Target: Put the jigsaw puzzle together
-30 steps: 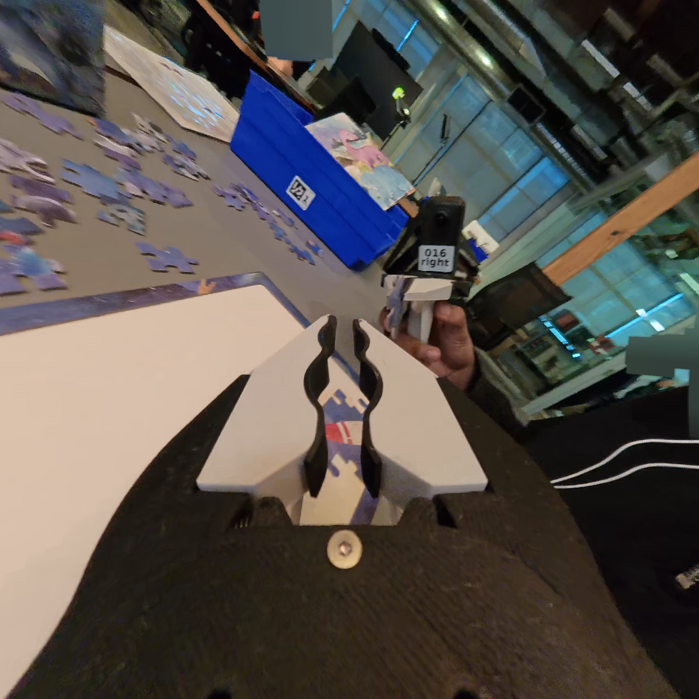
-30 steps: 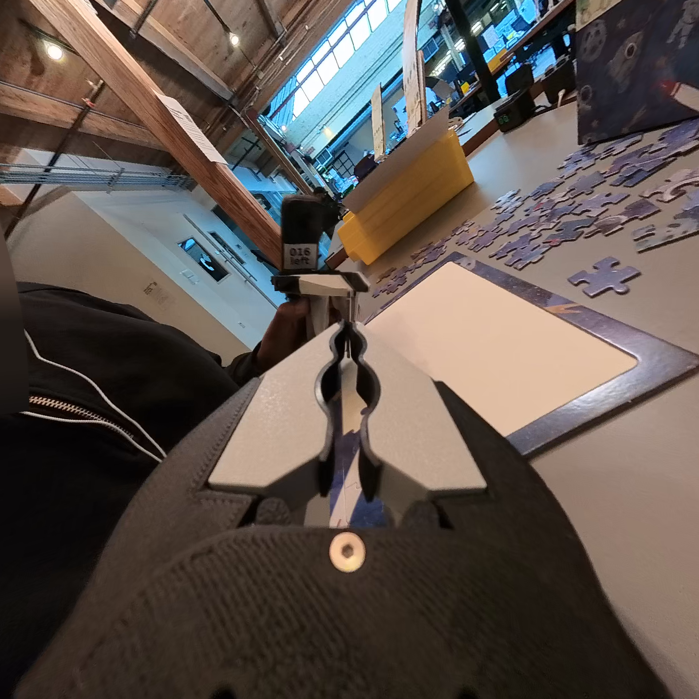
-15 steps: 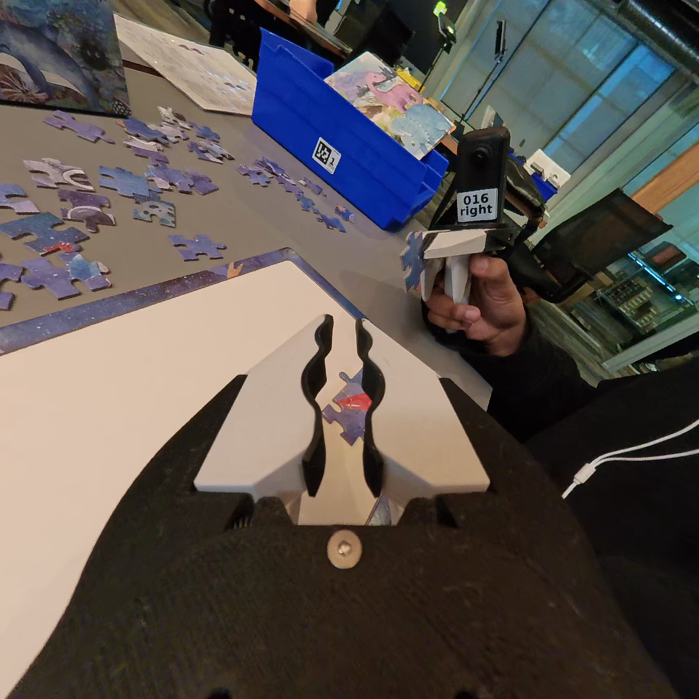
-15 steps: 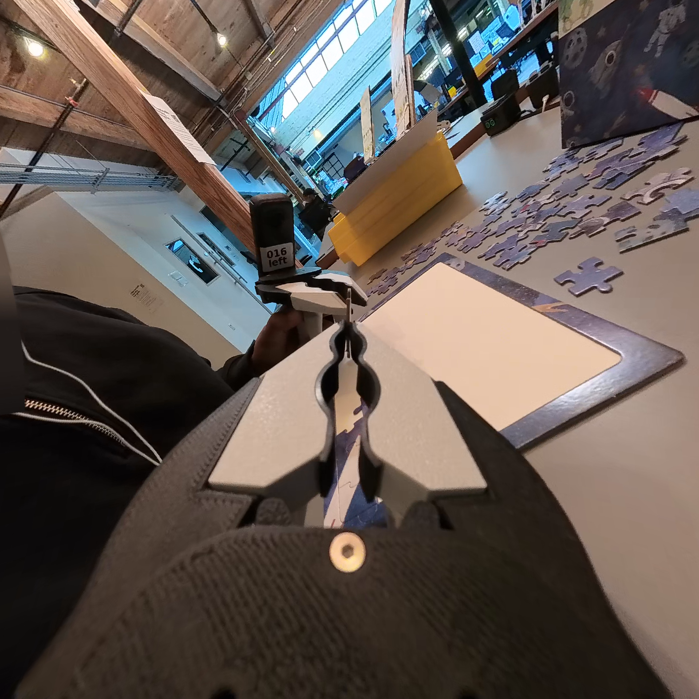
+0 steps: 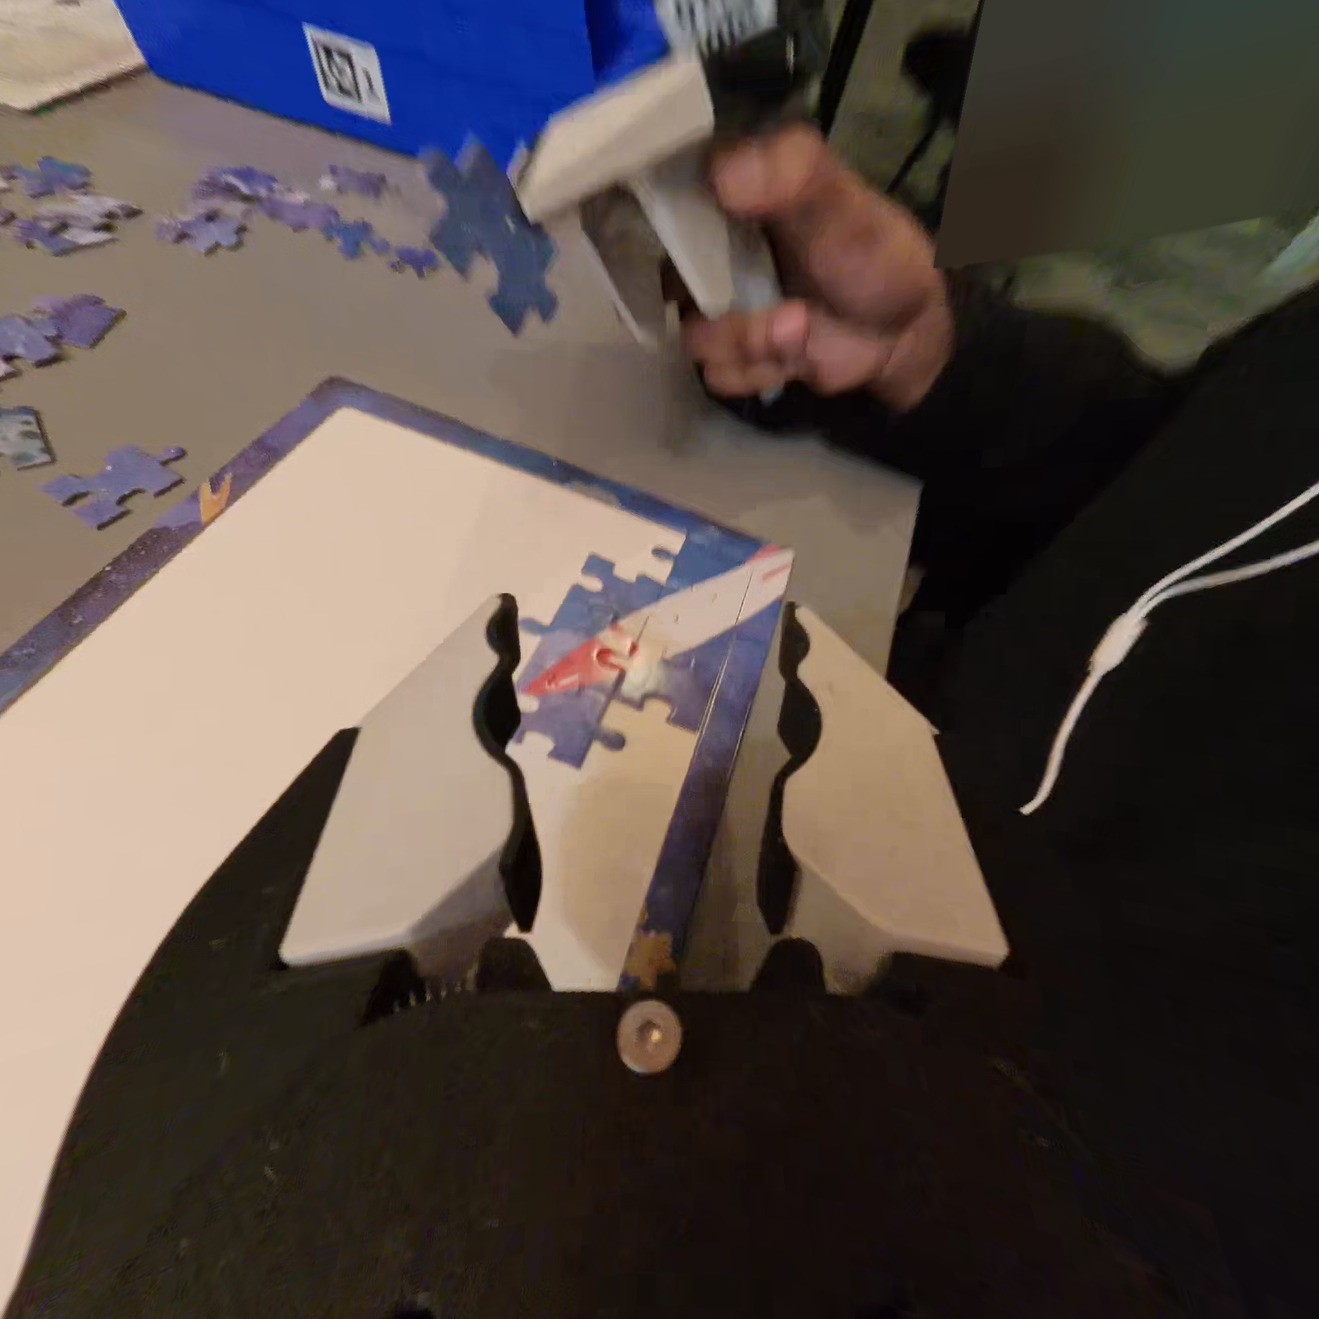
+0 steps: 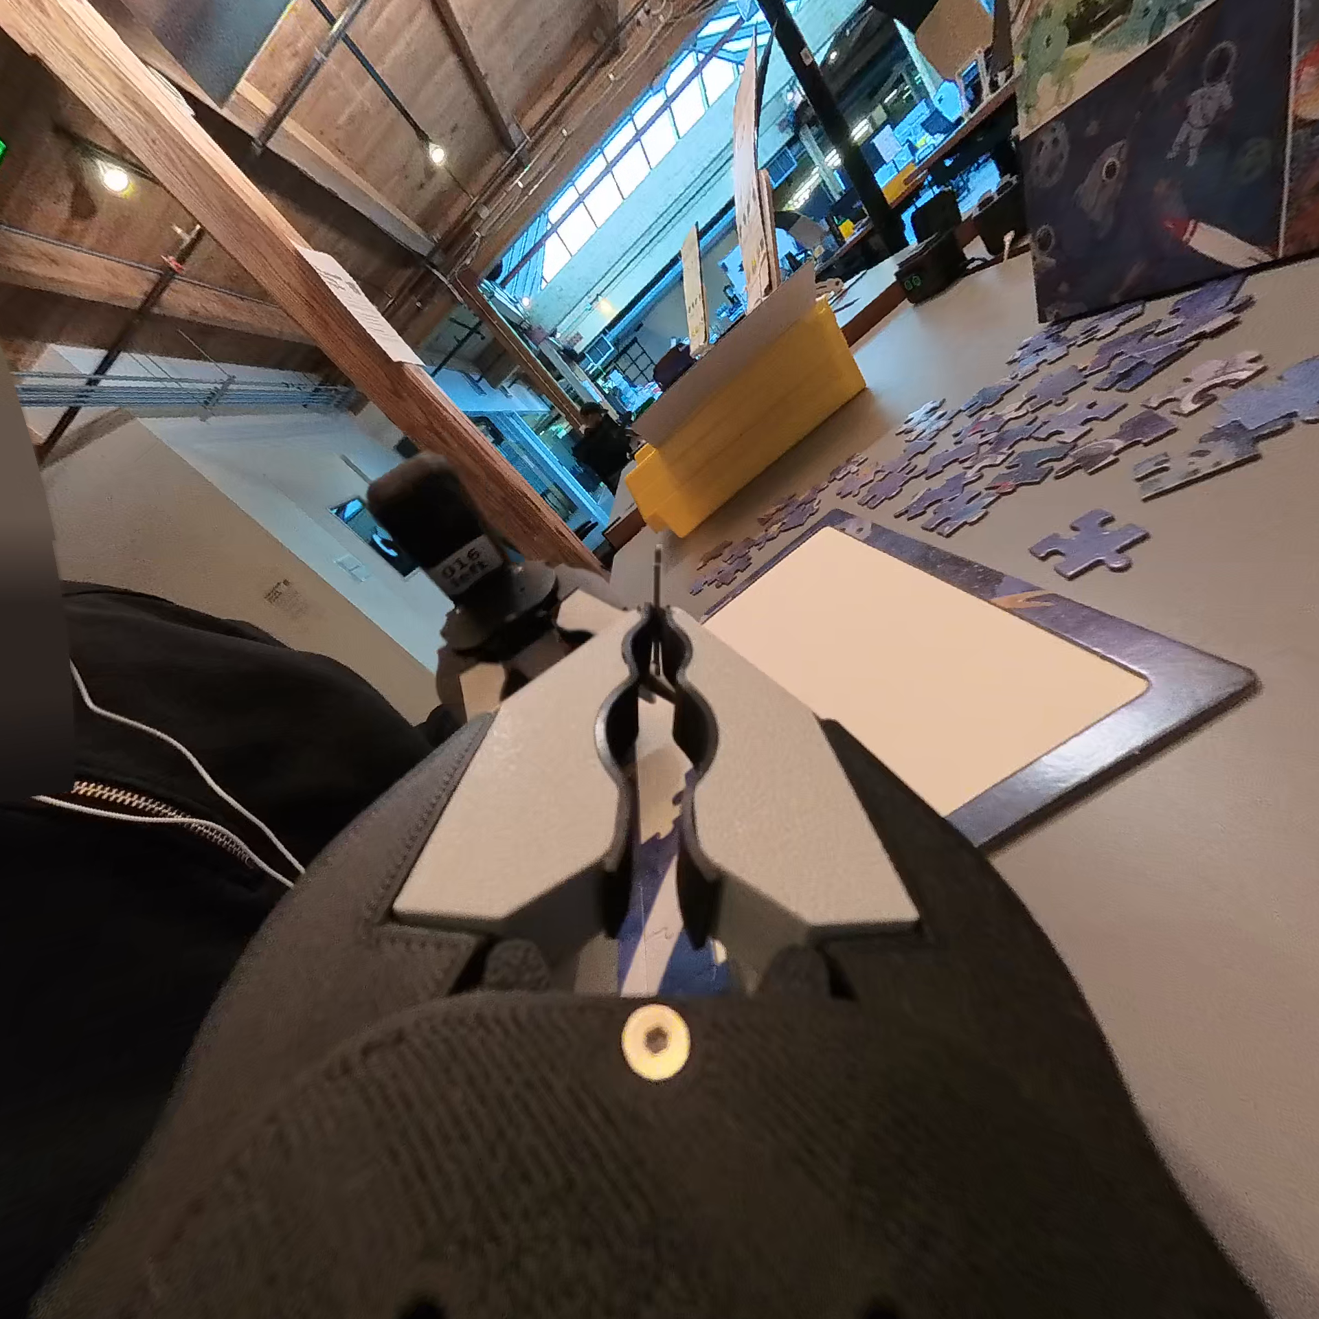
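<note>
Premises: a large open-plan workspace of converted-industrial type, not a home. Evidence in the right wrist view: heavy timber beams (image 6: 300, 235) and a plank ceiling with exposed pipes (image 6: 471, 71), spot lamps (image 6: 114, 178), and a long band of high windows (image 6: 614, 178). Further desks (image 6: 928, 178) carry equipment in the background. Worktable (image 6: 1178, 892) is grey; a yellow bin (image 6: 749, 421) and a tagged blue bin (image 5: 428, 64) stand on it.
</note>
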Demonstrator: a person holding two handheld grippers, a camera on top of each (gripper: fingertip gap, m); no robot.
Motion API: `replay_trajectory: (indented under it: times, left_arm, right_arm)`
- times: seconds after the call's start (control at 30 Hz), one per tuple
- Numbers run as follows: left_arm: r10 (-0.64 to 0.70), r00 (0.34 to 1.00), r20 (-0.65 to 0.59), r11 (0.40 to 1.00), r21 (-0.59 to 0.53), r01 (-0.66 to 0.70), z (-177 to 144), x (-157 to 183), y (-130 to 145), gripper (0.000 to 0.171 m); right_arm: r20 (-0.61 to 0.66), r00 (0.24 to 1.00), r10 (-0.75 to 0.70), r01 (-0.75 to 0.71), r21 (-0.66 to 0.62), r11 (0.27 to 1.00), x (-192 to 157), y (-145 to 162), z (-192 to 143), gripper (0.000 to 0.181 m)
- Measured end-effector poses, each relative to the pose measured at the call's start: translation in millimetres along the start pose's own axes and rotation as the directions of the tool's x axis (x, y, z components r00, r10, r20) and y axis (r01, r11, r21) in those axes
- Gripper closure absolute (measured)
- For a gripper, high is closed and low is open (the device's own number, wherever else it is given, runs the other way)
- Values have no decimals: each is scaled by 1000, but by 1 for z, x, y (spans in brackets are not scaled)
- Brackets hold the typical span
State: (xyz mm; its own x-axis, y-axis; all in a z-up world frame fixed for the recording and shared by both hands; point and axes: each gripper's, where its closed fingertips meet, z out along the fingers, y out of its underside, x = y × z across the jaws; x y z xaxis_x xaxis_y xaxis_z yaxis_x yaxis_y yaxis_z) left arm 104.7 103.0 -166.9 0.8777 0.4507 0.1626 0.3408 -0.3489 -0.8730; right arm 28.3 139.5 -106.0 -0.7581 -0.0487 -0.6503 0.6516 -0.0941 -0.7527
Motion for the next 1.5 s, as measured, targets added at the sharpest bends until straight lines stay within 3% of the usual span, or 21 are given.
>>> replay_trajectory:
  times: [0.1, 0.17, 0.47, 0.87, 1.2, 1.33, 1.5]
  left_arm:
    - [62, 997, 37, 987, -153, -56, 8, -3, 26, 79]
    - [64, 997, 37, 983, -173, -57, 10, -5, 28, 71]
    - [120, 993, -13, 944, -307, -118, 19, -3, 46, 61]
    - [163, 987, -11, 937, -311, -158, 19, -1, 47, 90]
    - [189, 982, 0, 936, -303, -180, 19, 0, 46, 92]
    - [191, 981, 5, 936, -301, -181, 19, -1, 46, 91]
    - [146, 988, 44, 957, -261, -129, 17, -5, 39, 79]
  right_arm:
    - [-6, 1000, -13, 13, -9, 1000, 0, 1, 1, 181]
    - [-5, 1000, -17, 17, -13, 1000, -1, 2, 1, 181]
    - [2, 1000, -8, 8, 0, 1000, -1, 0, 0, 181]
    - [6, 1000, -8, 8, -1, 1000, -1, 1, 1, 181]
    - [-18, 1000, -18, 18, 16, 1000, 2, -3, -2, 181]
    - [-110, 994, -21, 23, 16, 1000, 15, -6, -13, 181]
    - [-454, 880, -138, 122, -64, 990, 41, -19, -76, 181]
